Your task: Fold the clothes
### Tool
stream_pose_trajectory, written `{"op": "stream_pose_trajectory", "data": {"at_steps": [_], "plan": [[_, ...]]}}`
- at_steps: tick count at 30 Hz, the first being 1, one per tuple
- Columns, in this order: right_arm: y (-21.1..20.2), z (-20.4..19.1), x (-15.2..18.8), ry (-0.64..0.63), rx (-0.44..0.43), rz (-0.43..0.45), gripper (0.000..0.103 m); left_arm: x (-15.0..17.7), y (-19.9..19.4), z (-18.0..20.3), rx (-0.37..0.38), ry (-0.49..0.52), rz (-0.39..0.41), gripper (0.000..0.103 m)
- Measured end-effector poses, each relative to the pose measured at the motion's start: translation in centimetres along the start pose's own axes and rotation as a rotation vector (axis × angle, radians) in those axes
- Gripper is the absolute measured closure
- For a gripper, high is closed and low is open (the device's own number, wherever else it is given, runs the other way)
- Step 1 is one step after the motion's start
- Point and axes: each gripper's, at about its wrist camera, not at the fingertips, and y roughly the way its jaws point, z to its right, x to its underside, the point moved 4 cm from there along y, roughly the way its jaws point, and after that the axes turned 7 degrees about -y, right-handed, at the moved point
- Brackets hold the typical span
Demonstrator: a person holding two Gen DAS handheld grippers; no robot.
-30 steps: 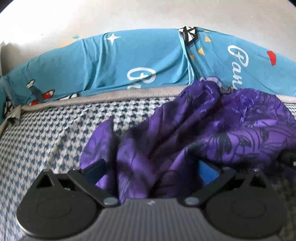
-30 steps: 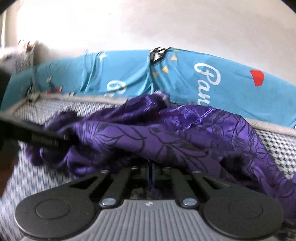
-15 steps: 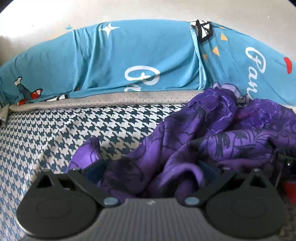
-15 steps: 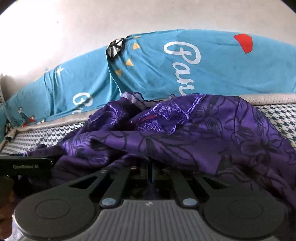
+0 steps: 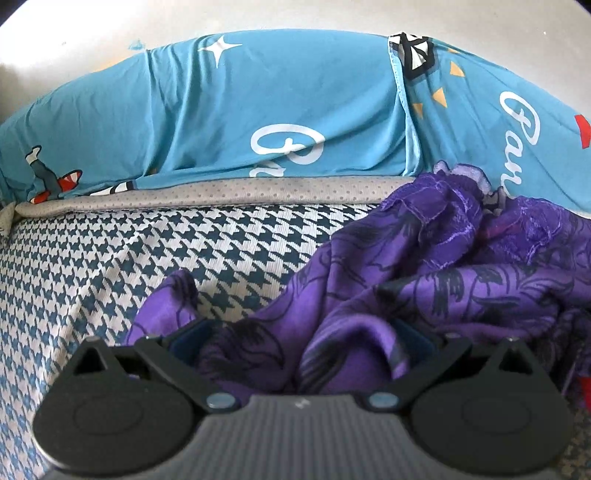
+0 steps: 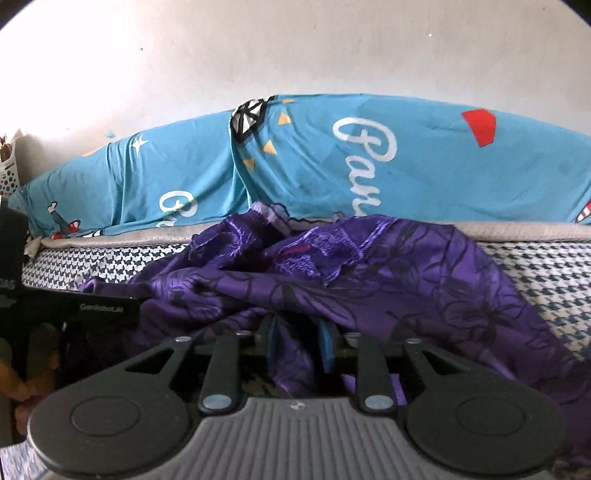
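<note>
Here the left gripper (image 5: 299, 343) spreads its jaws around the purple garment (image 5: 424, 280), the right gripper's (image 6: 297, 343) pinching it.

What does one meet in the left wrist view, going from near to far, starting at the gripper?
left gripper → purple garment → houndstooth mattress cover → grey dotted border → blue printed pillows → white wall

Purple cloth showing against blue-and-white check

The garment (image 5: 461, 280) is showing deep purple with dark floral line-work; the bed cover (image 5: 110, 258) is displaying navy-and-white houndstooth with a grey dotted border; the bedsheet (image 6: 406, 166) behind is glowing turquoise with white script, stars, and red and orange shapes.
</note>
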Motion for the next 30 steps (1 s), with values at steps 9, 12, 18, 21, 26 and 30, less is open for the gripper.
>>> {"op": "stream_pose_trajectory", "data": {"at_steps": [9,12,18,21,26,30], "plan": [[-2.0,-2.5,1.9,-0.098,-0.175,-0.042,0.080,0.1,-0.1,0.0,0.000,0.007,-0.002,0.000],[-1.4,-3.8,2.5,-0.075,-0.242,-0.061,0.075,0.1,-0.2,0.0,0.001,0.008,-0.003,0.000],[-0.1,-6.3,3.5,-0.012,-0.367,-0.087,0.048,0.1,-0.2,0.0,0.003,0.010,-0.007,0.000],[0.9,-6.8,3.4,0.066,-0.412,-0.095,0.043,0.1,-0.3,-0.1,0.005,0.009,-0.008,0.000],[2.3,-7.5,3.0,0.116,-0.391,-0.100,0.039,0.0,-0.3,-0.1,0.006,0.004,-0.011,0.000],[3.8,-7.5,2.9,0.125,-0.331,-0.097,0.039,0.0,-0.2,-0.1,0.005,0.000,-0.014,0.000]]}}
